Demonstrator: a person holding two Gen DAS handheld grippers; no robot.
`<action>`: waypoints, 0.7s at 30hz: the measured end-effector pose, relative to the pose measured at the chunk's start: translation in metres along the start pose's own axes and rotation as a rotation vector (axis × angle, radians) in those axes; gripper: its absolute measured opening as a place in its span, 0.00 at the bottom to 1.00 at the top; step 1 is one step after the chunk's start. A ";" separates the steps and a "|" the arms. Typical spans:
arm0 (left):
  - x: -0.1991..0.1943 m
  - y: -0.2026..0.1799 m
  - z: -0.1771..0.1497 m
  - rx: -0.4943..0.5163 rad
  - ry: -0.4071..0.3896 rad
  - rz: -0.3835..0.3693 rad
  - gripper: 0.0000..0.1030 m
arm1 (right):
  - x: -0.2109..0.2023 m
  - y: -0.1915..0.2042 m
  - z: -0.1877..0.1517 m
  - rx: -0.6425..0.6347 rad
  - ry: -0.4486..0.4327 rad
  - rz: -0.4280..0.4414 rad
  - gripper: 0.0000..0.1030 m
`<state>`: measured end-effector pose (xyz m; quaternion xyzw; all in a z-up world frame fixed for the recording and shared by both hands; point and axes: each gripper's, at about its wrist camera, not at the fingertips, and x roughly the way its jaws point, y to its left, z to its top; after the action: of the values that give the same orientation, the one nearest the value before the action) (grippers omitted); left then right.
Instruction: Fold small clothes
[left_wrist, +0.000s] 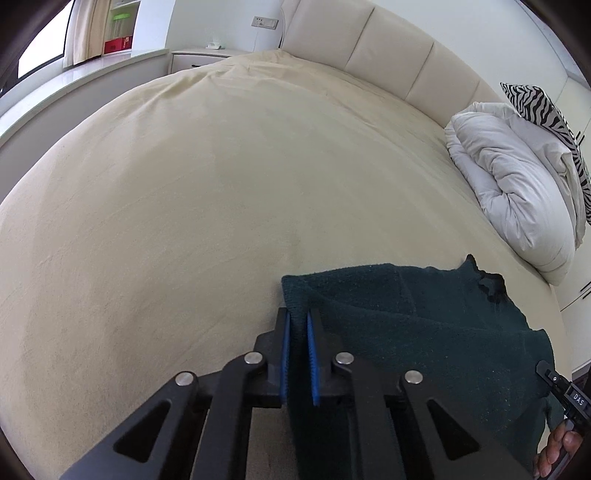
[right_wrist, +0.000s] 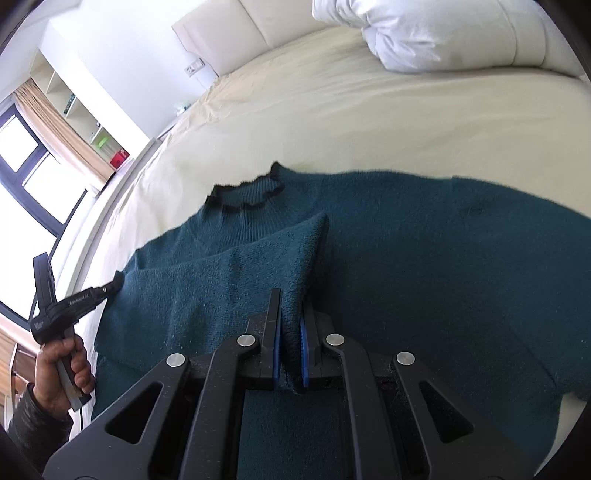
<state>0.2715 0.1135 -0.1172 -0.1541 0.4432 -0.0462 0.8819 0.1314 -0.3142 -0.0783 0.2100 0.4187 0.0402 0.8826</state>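
One dark teal knitted sweater (right_wrist: 424, 258) with a black ruffled collar lies on the cream bedsheet (left_wrist: 221, 184). Two black two-finger grippers with blue pads: the left gripper (left_wrist: 299, 354) and the right gripper (right_wrist: 290, 343). One rolled white duvet (left_wrist: 517, 184) at the headboard edge. One zebra-striped pillow (left_wrist: 543, 107). One red box (left_wrist: 117, 45).

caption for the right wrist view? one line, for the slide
Right tongs pinch a folded-over flap of the teal sweater spread on the cream bed; left tongs grip its far edge.

Fuzzy knit sweater (right_wrist: 424, 258), matt cloth bedsheet (left_wrist: 184, 203)
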 end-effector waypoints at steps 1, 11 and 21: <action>-0.001 0.000 0.000 -0.005 -0.007 -0.001 0.10 | -0.002 0.003 0.002 -0.012 -0.007 -0.004 0.06; 0.002 -0.004 -0.004 0.029 -0.023 0.023 0.10 | 0.028 -0.031 -0.006 0.104 0.105 0.017 0.06; -0.038 -0.006 -0.011 0.023 -0.097 0.050 0.21 | 0.021 -0.032 -0.005 0.111 0.078 -0.022 0.14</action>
<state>0.2401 0.1139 -0.0929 -0.1351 0.4028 -0.0218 0.9050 0.1374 -0.3366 -0.1095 0.2524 0.4565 0.0152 0.8531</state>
